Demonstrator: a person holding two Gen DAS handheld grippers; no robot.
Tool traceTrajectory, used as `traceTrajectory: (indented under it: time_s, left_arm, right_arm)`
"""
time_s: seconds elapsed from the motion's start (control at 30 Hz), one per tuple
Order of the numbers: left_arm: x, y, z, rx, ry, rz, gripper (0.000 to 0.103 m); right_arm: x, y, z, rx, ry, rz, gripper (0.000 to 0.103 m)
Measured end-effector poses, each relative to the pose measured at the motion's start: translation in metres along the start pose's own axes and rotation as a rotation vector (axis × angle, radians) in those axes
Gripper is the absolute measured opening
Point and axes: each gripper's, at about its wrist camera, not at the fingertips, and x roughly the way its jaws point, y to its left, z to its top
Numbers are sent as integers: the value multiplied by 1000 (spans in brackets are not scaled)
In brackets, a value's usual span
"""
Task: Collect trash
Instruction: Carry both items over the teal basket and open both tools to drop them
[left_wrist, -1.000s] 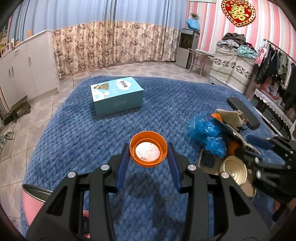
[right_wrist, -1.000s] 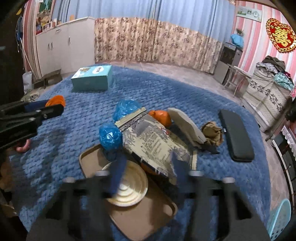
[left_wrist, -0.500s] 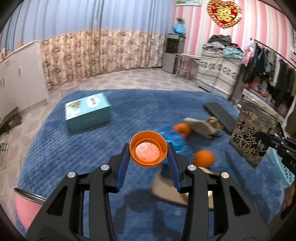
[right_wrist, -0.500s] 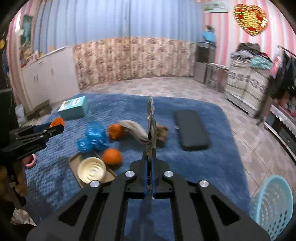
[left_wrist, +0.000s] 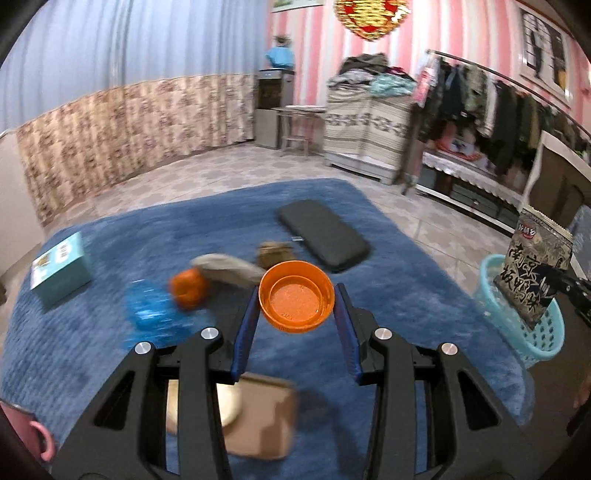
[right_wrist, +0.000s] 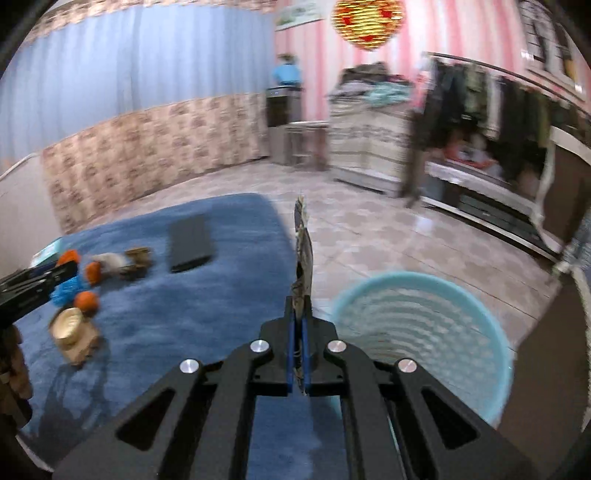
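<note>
My left gripper (left_wrist: 296, 306) is shut on an orange plastic lid (left_wrist: 296, 295) and holds it above the blue rug (left_wrist: 406, 295). My right gripper (right_wrist: 300, 325) is shut on a flat printed snack bag (right_wrist: 303, 254), seen edge-on; in the left wrist view the bag (left_wrist: 532, 273) hangs over the light blue basket (left_wrist: 517, 325). The basket (right_wrist: 424, 332) lies just right of my right gripper. Trash stays on the rug: blue plastic bags (left_wrist: 151, 310), orange peels (left_wrist: 188, 288), a beige wrapper (left_wrist: 229, 269), a brown tray (left_wrist: 255, 421) with a round foil lid.
A black cushion (left_wrist: 323, 234) lies on the rug's far side. A teal box (left_wrist: 61, 267) sits at the left. A pink cup (left_wrist: 22, 432) is at the lower left. Clothes racks and cabinets (left_wrist: 480, 122) line the right wall. Tiled floor (right_wrist: 388, 236) surrounds the rug.
My right gripper has lifted the snack bag off the pile and swung right to the basket. My left gripper, still holding the orange lid, has swung right as well.
</note>
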Motion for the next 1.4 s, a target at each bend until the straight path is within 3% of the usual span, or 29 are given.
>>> traceTrajectory:
  time_s: [0.17,0.27,0.63,1.07,1.1,1.33,1.4]
  left_arm:
    - [14,-59,8,67,-12,-72,39]
    - [22,-91,14,87,-16,-125,39]
    - [53,-220,13,221,-39,-311,39]
    - [104,-310,4,319,11,-467,40]
    - [104,-311,4,320,7,-464,41]
    - [108,-301,7,303,-16,-404,82]
    - [107,-290,11,286,-29,-382,85]
  right_arm:
    - [6,-59,-10,81,12,-126,3]
    - [8,-82,-16,124,18,-159,3]
    - [23,-125,-29,223,56,-187,3]
    - [31,-160,-38,293,88,-203,3]
    - [32,-160,-39,298,90,-200,3]
    - [36,-169,-39,313,96,-199,3]
    - [37,-166,-40,301,96,-200,3]
